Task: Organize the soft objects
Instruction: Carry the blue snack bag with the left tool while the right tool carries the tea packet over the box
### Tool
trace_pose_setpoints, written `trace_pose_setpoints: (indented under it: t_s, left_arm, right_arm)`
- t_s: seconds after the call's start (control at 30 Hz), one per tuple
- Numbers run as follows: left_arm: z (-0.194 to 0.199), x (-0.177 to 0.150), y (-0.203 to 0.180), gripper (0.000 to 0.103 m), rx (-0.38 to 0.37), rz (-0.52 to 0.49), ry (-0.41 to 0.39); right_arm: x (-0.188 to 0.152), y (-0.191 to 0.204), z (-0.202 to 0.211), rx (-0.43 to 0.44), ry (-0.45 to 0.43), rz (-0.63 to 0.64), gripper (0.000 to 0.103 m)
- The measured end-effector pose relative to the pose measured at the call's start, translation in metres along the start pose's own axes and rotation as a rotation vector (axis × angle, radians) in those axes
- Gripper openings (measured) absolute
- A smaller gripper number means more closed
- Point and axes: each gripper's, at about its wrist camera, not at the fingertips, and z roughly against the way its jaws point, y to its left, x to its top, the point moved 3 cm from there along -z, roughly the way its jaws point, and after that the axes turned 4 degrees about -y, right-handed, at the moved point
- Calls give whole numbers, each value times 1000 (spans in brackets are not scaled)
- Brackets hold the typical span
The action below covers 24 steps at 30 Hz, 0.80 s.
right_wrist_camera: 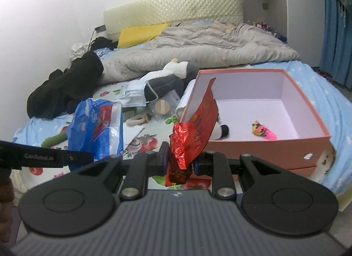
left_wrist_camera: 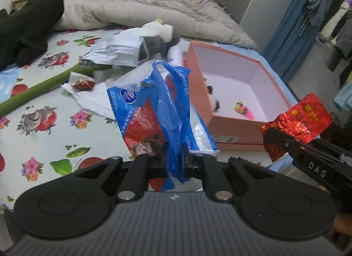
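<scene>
My left gripper is shut on a blue and red plastic bag, held above the bed; the bag also shows at the left of the right wrist view. My right gripper is shut on a red foil packet, just in front of the open pink box. The packet shows at the right of the left wrist view. The pink box holds a black-and-white plush and a small pink and yellow toy.
A grey and white plush, face masks, white tissues with a small red object, a green tube, black clothes, a grey duvet and a yellow pillow lie on the bed.
</scene>
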Motion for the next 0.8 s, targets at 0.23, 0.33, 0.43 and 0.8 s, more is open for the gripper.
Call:
trace_pose_setpoints:
  t_s: [0.23, 0.33, 0.43, 0.8]
  left_arm:
    - [2, 2, -30, 11, -67, -39, 0]
    - [-6, 6, -45, 11, -103, -52, 6]
    - [-16, 10, -62, 11, -134, -68, 15]
    - [-75, 48, -110, 11, -179, -106, 63]
  right_arm:
    - [3, -18, 24, -56, -28, -22, 25]
    - [4, -30, 30, -95, -39, -34, 25]
    - [6, -45, 36, -128, -43, -60, 25]
    - [25, -102, 14, -176, -31, -136, 25]
